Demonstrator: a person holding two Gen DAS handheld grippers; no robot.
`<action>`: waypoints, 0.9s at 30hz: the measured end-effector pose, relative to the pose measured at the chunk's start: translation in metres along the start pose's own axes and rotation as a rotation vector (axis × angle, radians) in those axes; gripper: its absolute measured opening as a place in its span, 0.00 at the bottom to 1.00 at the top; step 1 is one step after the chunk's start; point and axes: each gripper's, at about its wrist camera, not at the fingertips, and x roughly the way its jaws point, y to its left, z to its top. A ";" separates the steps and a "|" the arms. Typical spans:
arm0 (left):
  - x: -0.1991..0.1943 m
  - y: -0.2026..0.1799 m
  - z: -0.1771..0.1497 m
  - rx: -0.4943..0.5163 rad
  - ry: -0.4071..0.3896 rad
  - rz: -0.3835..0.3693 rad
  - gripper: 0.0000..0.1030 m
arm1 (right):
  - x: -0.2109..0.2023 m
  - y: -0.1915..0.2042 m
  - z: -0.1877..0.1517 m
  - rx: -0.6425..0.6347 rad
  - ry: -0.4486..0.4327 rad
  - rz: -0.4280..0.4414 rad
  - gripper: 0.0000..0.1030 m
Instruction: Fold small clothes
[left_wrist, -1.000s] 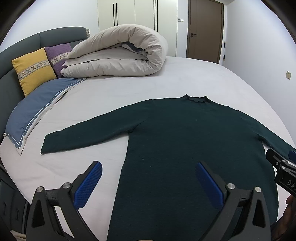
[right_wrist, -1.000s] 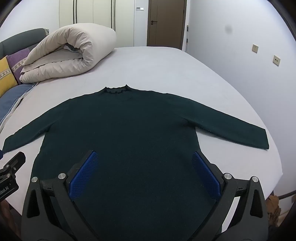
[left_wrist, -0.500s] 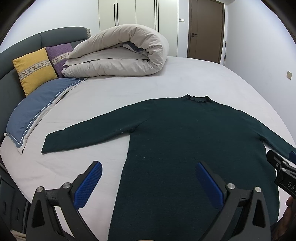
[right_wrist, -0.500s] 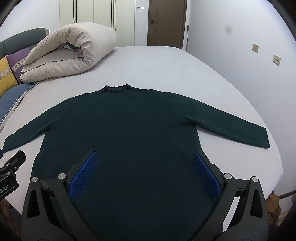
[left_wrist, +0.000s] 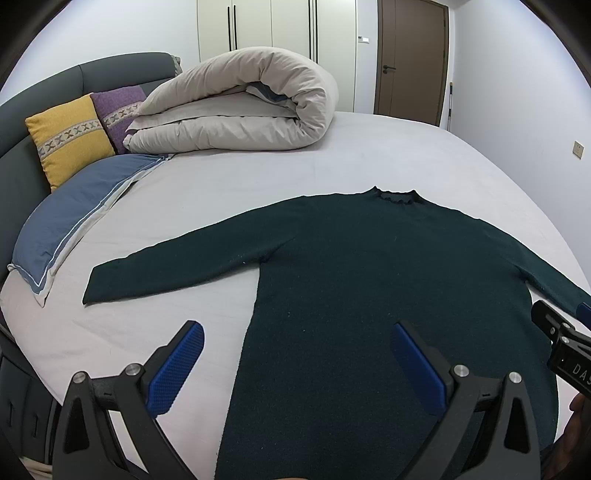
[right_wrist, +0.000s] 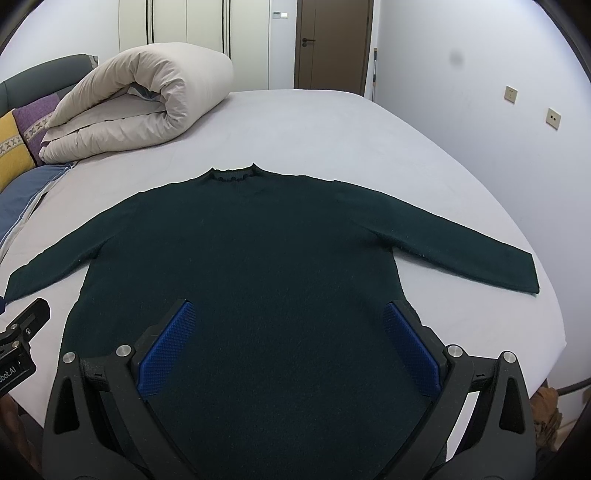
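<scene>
A dark green long-sleeved sweater (left_wrist: 369, 266) lies flat on the white bed, collar at the far side, both sleeves spread out. It also shows in the right wrist view (right_wrist: 258, 258). My left gripper (left_wrist: 295, 339) is open and empty, held above the sweater's lower left edge. My right gripper (right_wrist: 290, 319) is open and empty, held above the sweater's lower body. The sweater's hem is hidden below both grippers. The right gripper's body shows at the right edge of the left wrist view (left_wrist: 565, 343).
A rolled beige duvet (left_wrist: 240, 107) lies at the far left of the bed. A yellow cushion (left_wrist: 68, 138), a purple cushion (left_wrist: 118, 107) and a blue pillow (left_wrist: 74, 218) lie by the grey headboard (left_wrist: 22, 122). The bed's right edge (right_wrist: 554, 302) drops off near the wall.
Both grippers have barely moved; the left wrist view has shifted very slightly. The sweater lies as before.
</scene>
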 end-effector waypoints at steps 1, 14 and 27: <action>0.000 -0.001 0.000 0.001 0.000 0.000 1.00 | 0.000 0.000 0.000 -0.001 0.000 0.001 1.00; 0.000 -0.001 0.000 0.000 0.000 0.002 1.00 | 0.002 0.003 -0.003 -0.002 0.003 -0.002 1.00; 0.000 0.000 -0.001 -0.001 0.002 0.001 1.00 | 0.002 0.006 -0.008 -0.002 0.004 -0.002 1.00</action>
